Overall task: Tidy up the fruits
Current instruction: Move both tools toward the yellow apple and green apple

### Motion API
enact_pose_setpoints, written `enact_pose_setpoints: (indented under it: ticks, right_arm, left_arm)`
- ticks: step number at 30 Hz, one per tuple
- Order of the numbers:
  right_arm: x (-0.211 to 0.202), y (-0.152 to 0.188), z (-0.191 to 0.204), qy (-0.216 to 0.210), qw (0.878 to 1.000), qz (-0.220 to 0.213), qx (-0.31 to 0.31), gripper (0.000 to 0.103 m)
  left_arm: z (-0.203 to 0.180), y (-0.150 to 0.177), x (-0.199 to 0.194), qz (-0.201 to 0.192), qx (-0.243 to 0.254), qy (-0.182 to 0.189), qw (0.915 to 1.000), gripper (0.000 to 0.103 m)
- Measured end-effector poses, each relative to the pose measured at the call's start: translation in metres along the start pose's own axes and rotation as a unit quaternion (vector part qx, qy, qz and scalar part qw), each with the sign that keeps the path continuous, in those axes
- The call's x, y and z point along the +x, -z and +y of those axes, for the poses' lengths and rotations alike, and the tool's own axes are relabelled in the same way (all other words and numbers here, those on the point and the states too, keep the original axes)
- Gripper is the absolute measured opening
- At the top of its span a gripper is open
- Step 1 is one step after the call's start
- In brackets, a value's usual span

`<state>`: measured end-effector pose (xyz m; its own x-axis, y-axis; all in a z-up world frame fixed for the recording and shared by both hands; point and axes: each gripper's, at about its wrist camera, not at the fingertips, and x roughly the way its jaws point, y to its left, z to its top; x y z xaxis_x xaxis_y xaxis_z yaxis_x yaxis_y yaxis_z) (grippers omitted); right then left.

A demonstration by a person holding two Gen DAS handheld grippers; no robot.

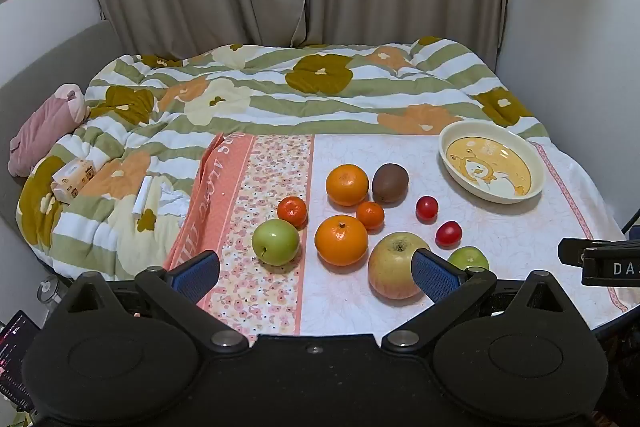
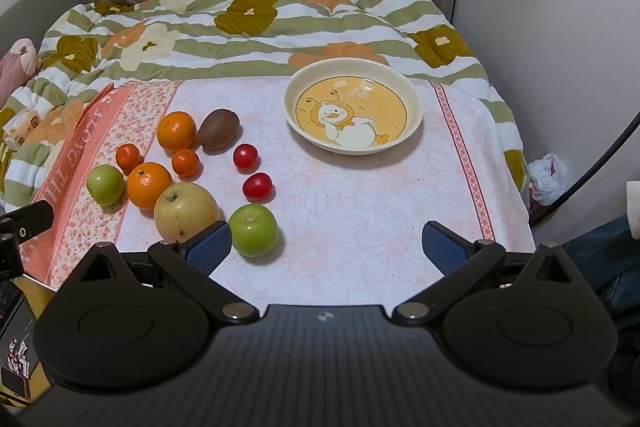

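Round glossy fruits (image 2: 184, 171), ceramic dish (image 2: 416, 107)

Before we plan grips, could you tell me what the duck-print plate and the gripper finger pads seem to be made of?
The duck-print plate looks like glazed ceramic, possibly melamine: its cream rim is smooth, with a soft sheen. The finger pads look like blue rubber or soft plastic, with a fine grid texture and matte finish.
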<state>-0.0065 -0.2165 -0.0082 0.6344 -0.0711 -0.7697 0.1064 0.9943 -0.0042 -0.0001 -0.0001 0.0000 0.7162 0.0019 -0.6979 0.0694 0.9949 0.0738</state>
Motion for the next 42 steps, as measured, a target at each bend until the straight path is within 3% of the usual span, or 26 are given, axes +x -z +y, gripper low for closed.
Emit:
enact_pose_setpoints:
  ticks: [38,42]
  right_arm:
    - [-0.006,0.0,-0.001,-0.002,1.0,-0.001,0.001,0.103]
    - [-0.017,-0.002,0.006,0.016,1.0,-0.013,-0.019,0.103]
  left_arm:
    - [0.0,-0.003,-0.007,-0.005,0.003,0.003,1.0,0.103]
    - [0.002,-0.004,-0.006,-0.007,0.006,0.018,0.9998,0.103]
